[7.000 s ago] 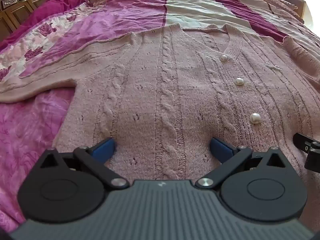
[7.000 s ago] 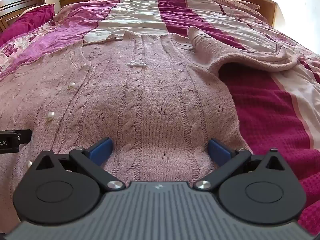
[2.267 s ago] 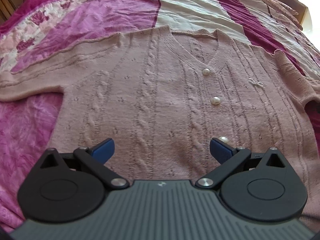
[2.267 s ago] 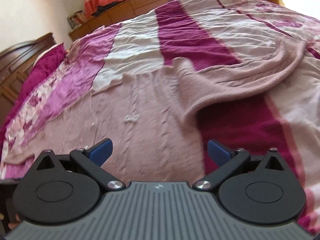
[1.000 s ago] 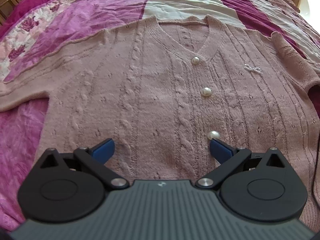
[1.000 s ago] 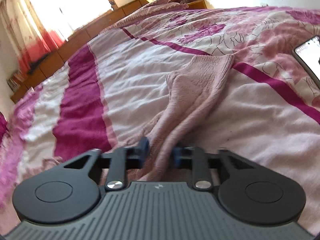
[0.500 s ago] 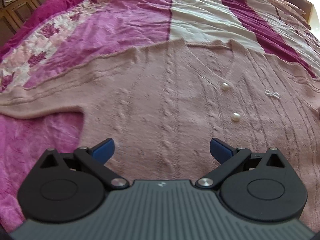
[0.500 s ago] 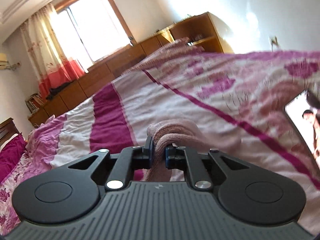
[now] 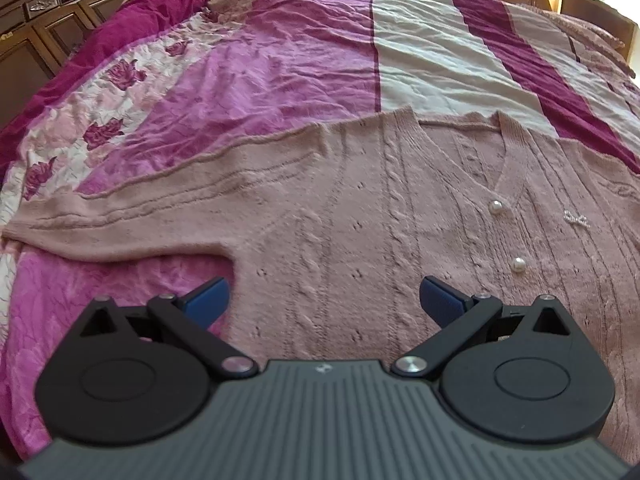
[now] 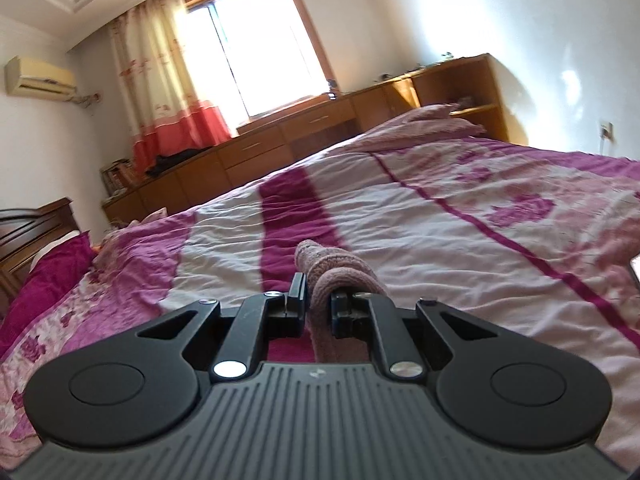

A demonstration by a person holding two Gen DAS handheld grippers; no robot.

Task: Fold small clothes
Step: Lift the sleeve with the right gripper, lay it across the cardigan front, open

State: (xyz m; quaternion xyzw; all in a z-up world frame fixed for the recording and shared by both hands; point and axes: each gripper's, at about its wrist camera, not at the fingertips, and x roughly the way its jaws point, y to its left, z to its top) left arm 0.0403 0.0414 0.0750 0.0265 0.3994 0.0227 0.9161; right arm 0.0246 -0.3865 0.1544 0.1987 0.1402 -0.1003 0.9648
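A pink cable-knit cardigan (image 9: 360, 216) with pearl buttons (image 9: 497, 208) lies flat, front up, on the bed. Its left sleeve (image 9: 132, 220) stretches out to the left. My left gripper (image 9: 322, 300) is open and empty, just above the cardigan's left side near the armpit. My right gripper (image 10: 318, 304) is shut on the cardigan's right sleeve (image 10: 336, 276), held lifted above the bed; the sleeve end sticks up beyond the fingers and the rest of the cardigan is out of that view.
The bed has a pink, magenta and white striped cover (image 9: 420, 60) (image 10: 460, 216). A dark wooden headboard (image 9: 48, 12) stands at the left. Wooden cabinets (image 10: 304, 136) and a window line the far wall. A phone's edge (image 10: 635, 268) shows on the bed at the right.
My right gripper closed on the right sleeve and lifted it, tilting up towards the room. My left gripper drifted left over the cardigan, staying open.
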